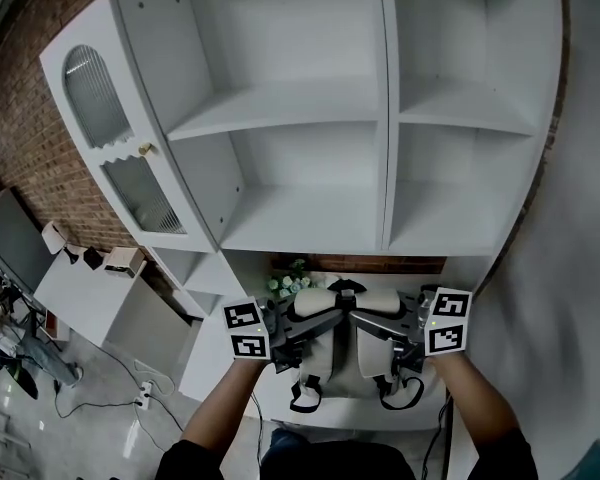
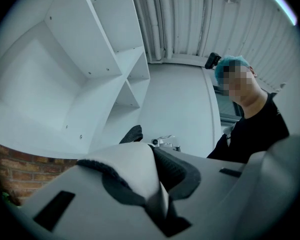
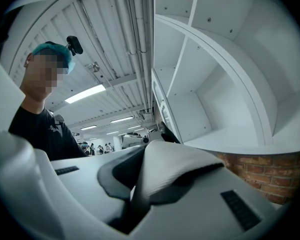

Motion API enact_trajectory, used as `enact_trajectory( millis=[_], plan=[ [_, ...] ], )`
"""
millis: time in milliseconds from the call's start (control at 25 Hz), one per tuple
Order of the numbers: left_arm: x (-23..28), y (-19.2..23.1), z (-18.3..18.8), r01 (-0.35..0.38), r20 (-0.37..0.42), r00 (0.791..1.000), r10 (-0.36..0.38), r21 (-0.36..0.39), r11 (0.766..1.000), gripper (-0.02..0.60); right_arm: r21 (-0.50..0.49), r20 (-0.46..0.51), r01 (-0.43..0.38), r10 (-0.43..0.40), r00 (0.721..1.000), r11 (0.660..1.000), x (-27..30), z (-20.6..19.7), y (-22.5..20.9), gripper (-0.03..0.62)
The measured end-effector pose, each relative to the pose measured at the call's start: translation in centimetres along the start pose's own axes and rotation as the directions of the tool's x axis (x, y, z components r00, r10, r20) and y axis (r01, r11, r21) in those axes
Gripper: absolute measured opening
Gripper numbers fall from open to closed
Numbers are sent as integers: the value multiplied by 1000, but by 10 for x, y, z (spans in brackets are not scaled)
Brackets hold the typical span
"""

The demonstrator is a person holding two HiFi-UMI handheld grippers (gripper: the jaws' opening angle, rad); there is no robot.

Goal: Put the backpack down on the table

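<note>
Both grippers are pressed shut on padded shoulder straps: the left gripper (image 1: 292, 336) pinches one white, black-edged strap (image 2: 132, 166), and the right gripper (image 1: 405, 340) pinches the second strap (image 3: 175, 166). Between them the cream backpack (image 1: 372, 353) sits low over the white table (image 1: 345, 408), possibly resting on it, though the head view does not settle that. A small flower bunch (image 1: 285, 284) stands just behind. An open white shelf unit (image 1: 310, 108) rises above, against a brick wall (image 1: 20, 118).
</note>
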State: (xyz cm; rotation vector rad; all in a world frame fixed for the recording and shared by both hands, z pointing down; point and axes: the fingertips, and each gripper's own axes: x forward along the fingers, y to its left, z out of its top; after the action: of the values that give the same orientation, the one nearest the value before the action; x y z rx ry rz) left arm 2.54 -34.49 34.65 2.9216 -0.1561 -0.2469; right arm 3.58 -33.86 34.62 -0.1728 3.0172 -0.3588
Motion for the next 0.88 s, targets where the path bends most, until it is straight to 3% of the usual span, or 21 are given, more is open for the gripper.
enact_trajectory(
  millis=[560, 880],
  plan=[
    [-2, 41, -38, -22, -15, 1000, 22, -37, 999, 61, 64, -30, 26, -24, 999, 998, 0, -35, -43, 43],
    [-7, 57, -73, -26, 10, 1000, 28, -139, 990, 63, 148, -35, 73, -68, 997, 986, -1, -72, -61, 43]
  ],
)
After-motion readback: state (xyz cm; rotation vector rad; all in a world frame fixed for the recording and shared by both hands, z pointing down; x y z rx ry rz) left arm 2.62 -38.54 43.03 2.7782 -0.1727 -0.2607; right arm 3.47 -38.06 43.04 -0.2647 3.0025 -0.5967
